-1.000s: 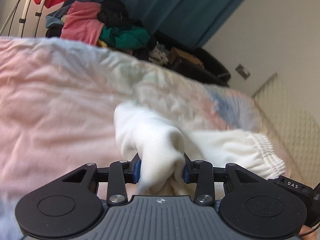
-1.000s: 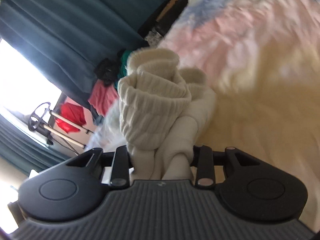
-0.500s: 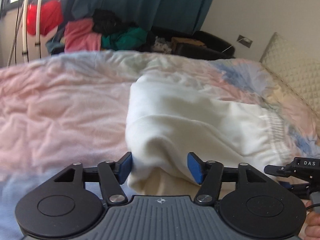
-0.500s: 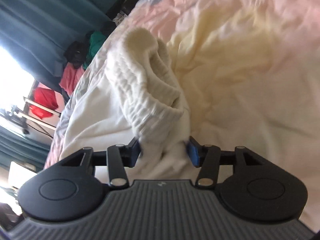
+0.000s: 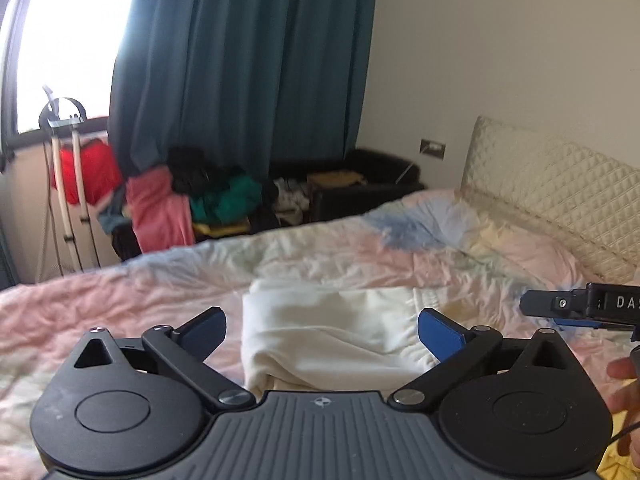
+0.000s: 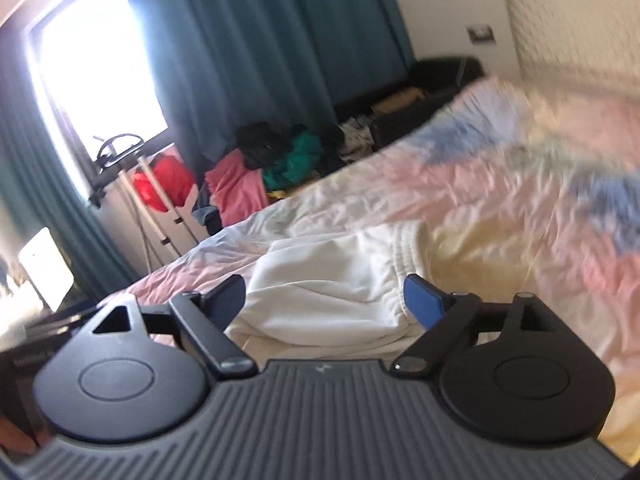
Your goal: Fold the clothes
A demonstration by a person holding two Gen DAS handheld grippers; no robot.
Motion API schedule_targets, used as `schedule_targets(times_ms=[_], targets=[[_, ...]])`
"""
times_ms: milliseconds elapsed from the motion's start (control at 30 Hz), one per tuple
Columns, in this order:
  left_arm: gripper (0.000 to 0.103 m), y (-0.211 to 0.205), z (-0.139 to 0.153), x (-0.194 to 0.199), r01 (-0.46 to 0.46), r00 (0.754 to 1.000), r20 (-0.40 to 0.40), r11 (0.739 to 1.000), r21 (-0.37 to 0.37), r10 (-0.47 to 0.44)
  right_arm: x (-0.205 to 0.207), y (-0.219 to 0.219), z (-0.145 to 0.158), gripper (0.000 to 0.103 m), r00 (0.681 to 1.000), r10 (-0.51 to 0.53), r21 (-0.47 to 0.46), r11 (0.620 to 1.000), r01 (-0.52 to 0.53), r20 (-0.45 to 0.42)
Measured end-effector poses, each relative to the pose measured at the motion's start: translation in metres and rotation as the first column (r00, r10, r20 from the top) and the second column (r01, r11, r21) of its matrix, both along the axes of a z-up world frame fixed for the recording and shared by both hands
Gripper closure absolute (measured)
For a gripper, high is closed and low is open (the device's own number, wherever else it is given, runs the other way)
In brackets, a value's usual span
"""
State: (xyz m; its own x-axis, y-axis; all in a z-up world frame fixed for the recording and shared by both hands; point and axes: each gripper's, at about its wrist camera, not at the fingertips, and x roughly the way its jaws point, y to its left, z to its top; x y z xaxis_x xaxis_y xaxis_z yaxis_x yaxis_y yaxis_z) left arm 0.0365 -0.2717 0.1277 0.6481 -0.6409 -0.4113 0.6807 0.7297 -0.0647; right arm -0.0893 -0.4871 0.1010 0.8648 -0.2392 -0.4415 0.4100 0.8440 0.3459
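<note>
Both grippers [image 5: 322, 330] [image 6: 324, 298] have released the white garment [image 5: 320, 332], jaws opening above the pastel bedspread [image 5: 120, 300]; teal curtain [image 5: 248, 60] behind.

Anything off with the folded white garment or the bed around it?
Nothing alarming. The white garment lies folded on the bed, though its near edge is lumpy and its top layer rumpled. Both grippers, left and right, are opening, nothing between them.

Daylight floods in through the window [image 5: 68, 40], blown out to white glare. The right wrist view is smeared by motion blur toward the bed [image 6: 520, 184]; fisheye curvature bends both views' edges.
</note>
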Motion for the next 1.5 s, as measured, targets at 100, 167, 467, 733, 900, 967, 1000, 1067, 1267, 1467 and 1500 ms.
schedule_targets(times_ms=[100, 167, 467, 733, 900, 967, 1000, 1067, 1267, 1467, 1500], targets=[[0.0, 0.022, 0.014, -0.024, -0.001, 1.0, -0.001, 1.0, -0.025, 0.001, -0.013, 0.026, 0.013, 0.015, 1.0, 0.016, -0.051, 0.999, -0.016, 0.015], [0.0, 0.036, 0.017, -0.037, -0.005, 1.0, 0.002, 0.999, -0.043, 0.005, -0.021, 0.041, 0.015, 0.015, 0.999, 0.017, -0.077, 0.997, -0.015, 0.031], [0.0, 0.087, 0.0, -0.076, -0.091, 0.996, 0.016, 0.995, -0.031, 0.092, -0.044, 0.103, -0.007, 0.015, 0.998, 0.022, -0.177, 0.984, -0.012, 0.054], [0.0, 0.105, -0.028, -0.082, -0.11, 0.992, 0.052, 0.993, -0.044, 0.113, -0.039, 0.125, -0.04, 0.015, 0.998, 0.006, -0.218, 0.976, 0.009, 0.068], [0.0, 0.106, -0.045, -0.076, -0.115, 0.992, 0.051, 0.993, -0.019, 0.116, -0.029, 0.133, -0.06, 0.015, 0.999, -0.004, -0.234, 0.972, 0.014, 0.043], [0.0, 0.106, -0.049, -0.072, -0.11, 0.993, 0.05, 0.994, -0.01, 0.111, -0.024, 0.136, -0.065, 0.016, 1.0, -0.012, -0.237, 0.971, 0.016, 0.017], [0.0, 0.107, -0.051, -0.071, -0.11, 0.993, 0.05, 0.994, -0.008, 0.11, -0.022, 0.137, -0.066, 0.016, 1.0, -0.021, -0.242, 0.97, 0.022, 0.01], [0.0, 0.107, -0.054, -0.069, -0.11, 0.993, 0.051, 0.994, -0.005, 0.11, -0.021, 0.139, -0.067, 0.016, 0.999, -0.041, -0.255, 0.966, 0.043, 0.011], [0.0, 0.103, -0.066, -0.065, -0.108, 0.994, 0.029, 0.994, 0.002, 0.108, -0.017, 0.14, -0.073, 0.016, 0.997, -0.081, -0.269, 0.96, 0.076, -0.009], [0.0, 0.096, -0.073, -0.066, -0.102, 0.994, 0.033, 0.994, 0.024, 0.101, -0.019, 0.14, -0.076, 0.016, 0.996, -0.093, -0.275, 0.957, 0.088, -0.005], [0.0, 0.095, -0.074, -0.067, -0.102, 0.994, 0.033, 0.994, 0.025, 0.101, -0.019, 0.141, -0.076, 0.016, 0.996, -0.092, -0.282, 0.956, 0.087, -0.004]])
